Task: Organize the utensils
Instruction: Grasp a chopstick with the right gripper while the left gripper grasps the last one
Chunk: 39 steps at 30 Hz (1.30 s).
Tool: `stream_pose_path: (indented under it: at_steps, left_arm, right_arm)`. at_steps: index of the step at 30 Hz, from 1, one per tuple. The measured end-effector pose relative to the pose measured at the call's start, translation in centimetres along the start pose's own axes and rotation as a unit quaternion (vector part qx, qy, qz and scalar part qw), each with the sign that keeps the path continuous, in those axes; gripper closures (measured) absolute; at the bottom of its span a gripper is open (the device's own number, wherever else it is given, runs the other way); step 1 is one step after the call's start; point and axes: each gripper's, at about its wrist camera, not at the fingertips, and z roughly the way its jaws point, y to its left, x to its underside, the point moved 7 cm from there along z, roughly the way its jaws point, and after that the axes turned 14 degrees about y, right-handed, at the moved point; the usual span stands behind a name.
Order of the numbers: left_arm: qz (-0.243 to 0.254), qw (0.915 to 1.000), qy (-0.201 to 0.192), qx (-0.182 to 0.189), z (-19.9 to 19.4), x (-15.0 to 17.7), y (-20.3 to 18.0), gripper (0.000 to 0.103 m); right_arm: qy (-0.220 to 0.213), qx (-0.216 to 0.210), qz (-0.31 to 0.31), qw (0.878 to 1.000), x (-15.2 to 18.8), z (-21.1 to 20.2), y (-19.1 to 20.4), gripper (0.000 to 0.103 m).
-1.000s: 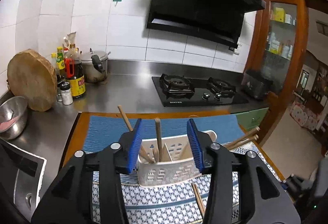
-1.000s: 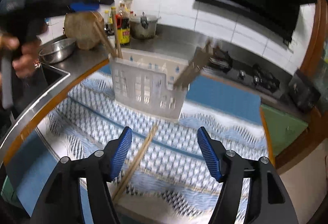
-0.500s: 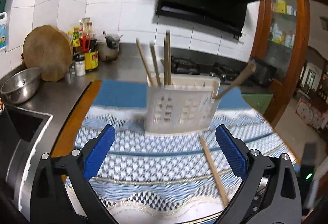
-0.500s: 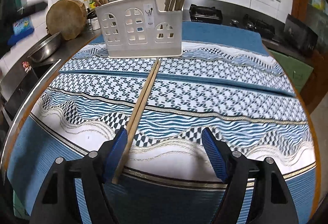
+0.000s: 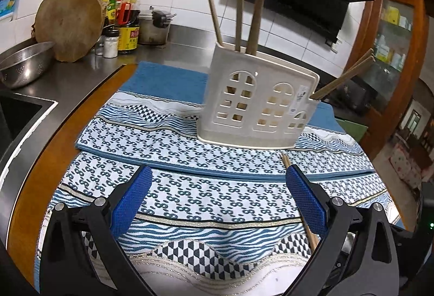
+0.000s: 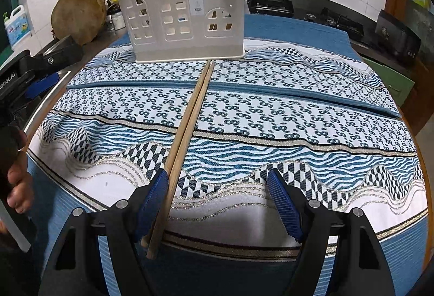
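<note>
Leftmost, the left gripper stood wide apart over the patterned cloth, its jaws having just been opening with nothing between them. Ahead, the white holder sat on the cloth with chopsticks upright in it. Further right, a loose pair of chopsticks lay flat, running from the holder's base toward the right gripper, whose spread jaws straddled their near ends without clamping; the left pad lay just beside them.
</note>
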Motion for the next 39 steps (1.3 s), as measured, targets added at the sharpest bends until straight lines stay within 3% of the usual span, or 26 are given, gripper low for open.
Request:
stream_pose_path:
  at_steps: [6,12,18,24,26,32,39]
  left_arm:
    - [-0.011,0.9998,-0.013,0.013,-0.5,-0.1,0.3,0.005]
    - [-0.010,0.9998,0.004,-0.015,0.6,0.3,0.5,0.005]
    - [-0.015,0.9998,-0.001,-0.011,0.4,0.2,0.9,0.005]
    - [-0.033,0.9994,0.002,-0.009,0.6,0.2,1.8,0.005]
    - [-0.038,0.9992,0.003,-0.008,0.7,0.2,2.0,0.005]
    - [-0.038,0.9992,0.004,-0.011,0.7,0.2,2.0,0.005]
    - [-0.014,0.9998,0.000,-0.017,0.5,0.2,1.1,0.005]
  right_arm:
    - [-0.001,0.005,0.003,1.000,0.1,0.2,0.0,0.028]
    - [0.001,0.014,-0.002,1.000,0.3,0.4,0.5,0.028]
    - [0.003,0.025,-0.006,1.000,0.5,0.7,0.6,0.028]
    - [0.000,0.047,-0.024,0.999,0.8,0.0,0.2,0.046]
    - [-0.002,0.053,-0.030,0.998,0.9,-0.1,0.2,0.058]
    - [-0.002,0.058,-0.054,0.997,1.4,-0.3,1.1,0.080]
    - [-0.004,0.067,-0.074,0.995,1.3,-0.1,2.1,0.092]
